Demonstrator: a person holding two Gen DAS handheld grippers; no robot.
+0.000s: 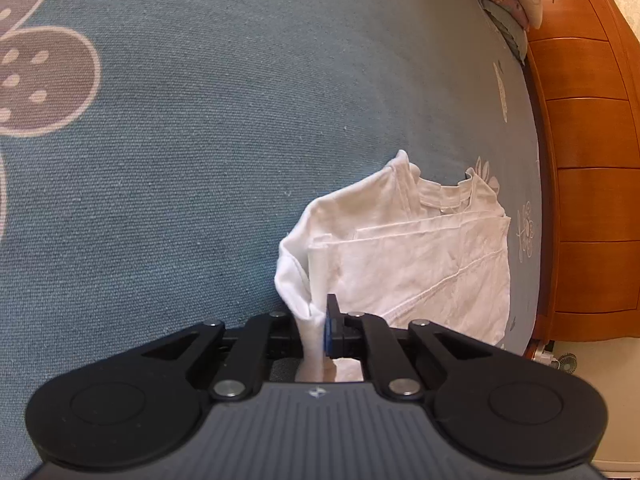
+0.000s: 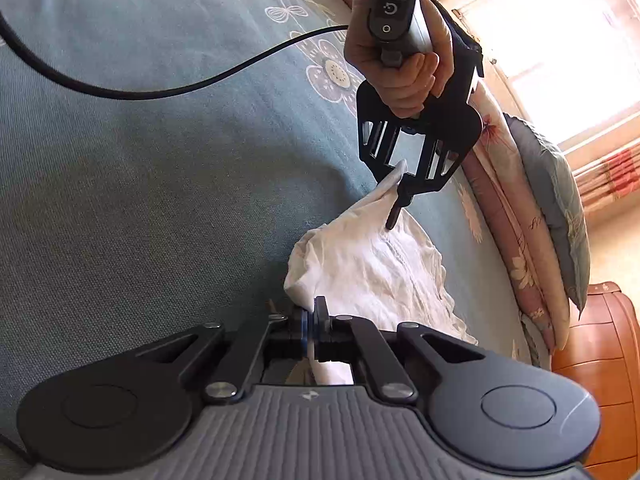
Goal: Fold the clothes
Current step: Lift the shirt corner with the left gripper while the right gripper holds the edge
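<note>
Left wrist view — my left tongs [image 1: 320, 328] pinch the white cotton garment's [image 1: 420, 256] edge, lifted off the blue-green bedsheet [image 1: 200, 140]; my right tongs [image 2: 311, 326] clamp another edge.

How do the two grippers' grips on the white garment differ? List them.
The left gripper pinches a thick bunch of the white garment; the right gripper shows only a thin edge between its jaws. In the right wrist view the left gripper sits farther up the bed. Both are shut on cloth.
</note>
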